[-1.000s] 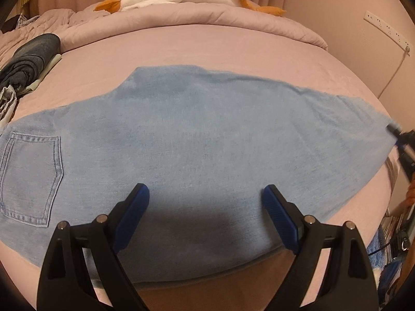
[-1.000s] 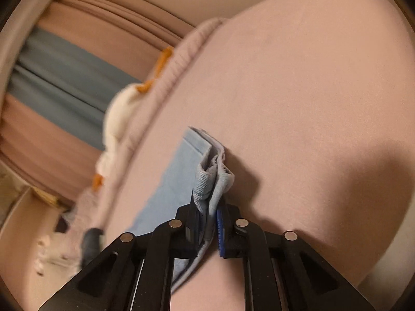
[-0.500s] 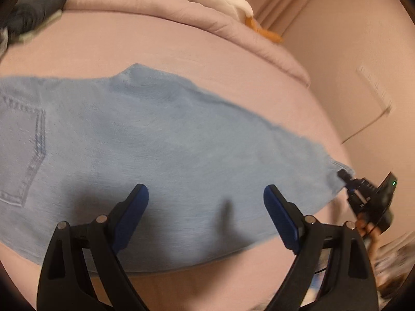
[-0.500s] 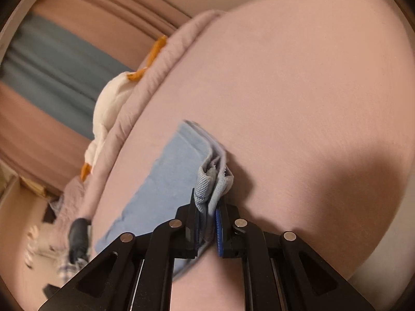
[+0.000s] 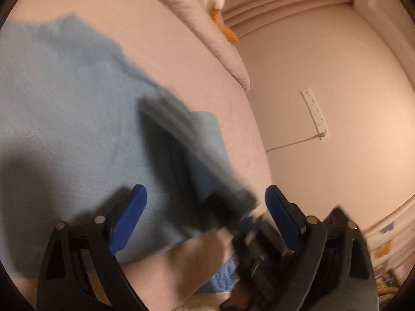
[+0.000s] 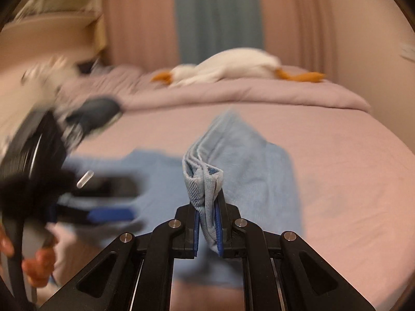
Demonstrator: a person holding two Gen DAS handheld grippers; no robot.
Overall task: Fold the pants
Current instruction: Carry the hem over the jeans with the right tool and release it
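Note:
Light blue denim pants [image 5: 64, 103] lie spread on the pink bed [image 5: 181, 39]. My left gripper [image 5: 205, 194] hovers open over their near edge with nothing between its blue pads. My right gripper [image 6: 207, 207] is shut on the bunched leg hems [image 6: 202, 178], holding them lifted above the rest of the pants [image 6: 249, 160], so the legs fold back over themselves. In the left wrist view the right gripper [image 5: 181, 140] is a dark blur crossing over the denim. The left gripper [image 6: 114, 199] shows blurred at the left of the right wrist view.
A white plush goose [image 6: 233, 64] lies on the rolled pink duvet [image 6: 233, 93] at the head of the bed. A folded dark garment [image 6: 96, 111] sits at the far left. A wall with a power strip [image 5: 315, 114] stands close to the right bed edge.
The right gripper has swung in from the bed's right end, rolling and carrying the hems up over the pants. The left gripper has rolled and turned right, still open.

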